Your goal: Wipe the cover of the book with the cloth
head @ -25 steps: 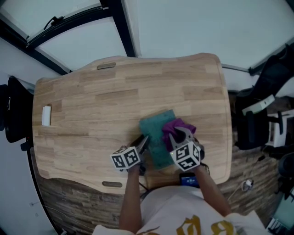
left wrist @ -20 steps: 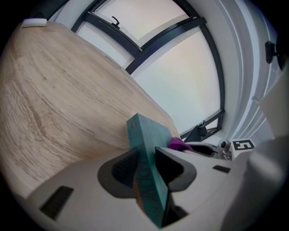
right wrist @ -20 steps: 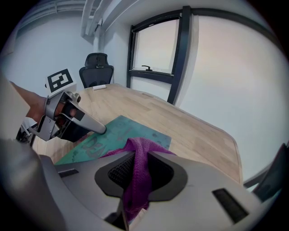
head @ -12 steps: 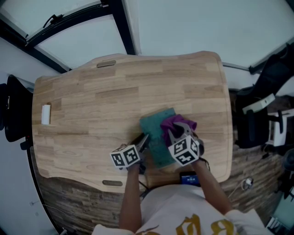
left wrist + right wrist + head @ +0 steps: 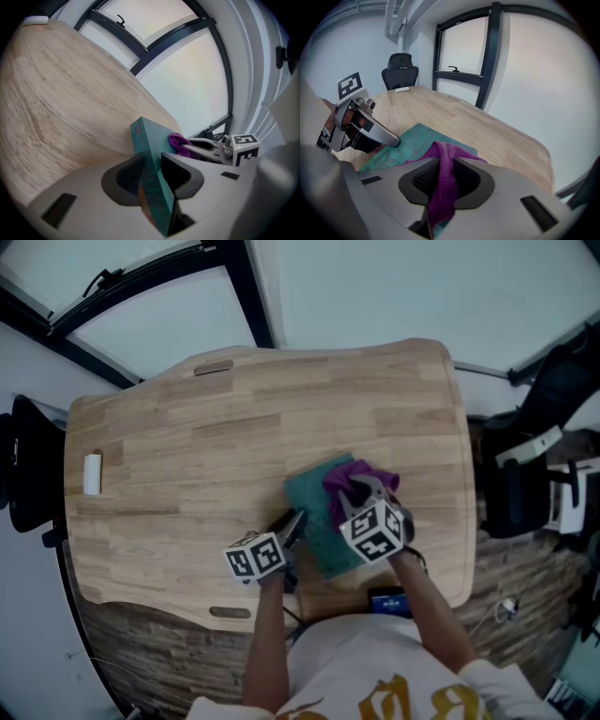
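Purple cloth [image 5: 350, 476], clamped in my right gripper [image 5: 362, 495], lies on the book [image 5: 309, 501]; my left gripper [image 5: 292, 527] pinches its edge.

Soft, even daylight fills the scene, coming from the large windows [image 5: 461, 47] beyond the far edge of the table [image 5: 234, 446]. In both gripper views the panes are washed out to a pale pinkish white, with no detail behind them. The tabletop is evenly lit, without hard shadows or glare. The head view bends straight lines toward its edges and darkens at the near corners. Each gripper view is a fisheye circle with black corners. In the left gripper view the near end of the book [image 5: 149, 154] and the body of the left gripper [image 5: 152, 169] are soft. In the right gripper view the cloth [image 5: 443, 183] is fairly sharp, while the left edge is smeared grey.
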Demonstrator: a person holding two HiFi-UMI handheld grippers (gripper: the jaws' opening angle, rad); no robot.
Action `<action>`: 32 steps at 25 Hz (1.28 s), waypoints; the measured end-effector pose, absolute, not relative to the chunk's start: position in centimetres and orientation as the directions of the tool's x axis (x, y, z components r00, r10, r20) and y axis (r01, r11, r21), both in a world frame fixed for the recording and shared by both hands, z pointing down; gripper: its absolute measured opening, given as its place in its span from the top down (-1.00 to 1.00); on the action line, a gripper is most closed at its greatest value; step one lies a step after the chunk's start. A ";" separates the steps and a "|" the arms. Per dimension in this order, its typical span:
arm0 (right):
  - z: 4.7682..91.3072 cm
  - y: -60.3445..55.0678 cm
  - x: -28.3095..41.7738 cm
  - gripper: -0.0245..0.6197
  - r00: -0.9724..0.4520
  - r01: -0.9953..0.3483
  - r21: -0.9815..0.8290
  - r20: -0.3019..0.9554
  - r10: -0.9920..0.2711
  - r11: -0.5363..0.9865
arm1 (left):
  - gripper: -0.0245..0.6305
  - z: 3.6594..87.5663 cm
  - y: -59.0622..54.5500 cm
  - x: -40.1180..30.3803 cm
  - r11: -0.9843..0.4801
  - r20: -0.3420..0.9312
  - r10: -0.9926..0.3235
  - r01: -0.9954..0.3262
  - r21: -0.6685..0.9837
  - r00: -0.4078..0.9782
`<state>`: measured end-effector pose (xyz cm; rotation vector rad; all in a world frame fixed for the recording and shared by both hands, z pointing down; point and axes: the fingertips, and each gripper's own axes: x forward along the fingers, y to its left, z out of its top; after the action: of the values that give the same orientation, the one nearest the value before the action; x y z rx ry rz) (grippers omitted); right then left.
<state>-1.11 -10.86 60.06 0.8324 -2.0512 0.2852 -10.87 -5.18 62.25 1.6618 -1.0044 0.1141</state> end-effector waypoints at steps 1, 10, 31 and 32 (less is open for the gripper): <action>60.0 -11.1 -1.1 0.71 -0.390 -0.654 0.104 0.803 -0.451 0.749 | 0.55 62.2 -5.2 -10.8 -0.002 0.550 -0.547 -0.657 0.754 0.631; 60.0 -12.6 -1.8 0.71 -0.392 -0.626 0.106 0.814 -0.430 0.772 | 0.55 62.3 -5.3 -10.6 0.001 0.540 -0.540 -0.641 0.768 0.646; 59.5 -12.5 -4.0 0.71 -0.424 -0.597 0.071 0.817 -0.390 0.799 | 0.55 62.1 -5.3 -10.7 0.004 0.539 -0.536 -0.637 0.771 0.650; 59.6 -12.4 -4.2 0.71 -0.429 -0.591 0.068 0.817 -0.385 0.804 | 0.55 62.1 -5.3 -10.6 0.003 0.538 -0.536 -0.636 0.772 0.651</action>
<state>-4.25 -12.36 59.57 0.7215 -2.0725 0.2847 -10.64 -5.28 62.13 1.6517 -0.9745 0.1021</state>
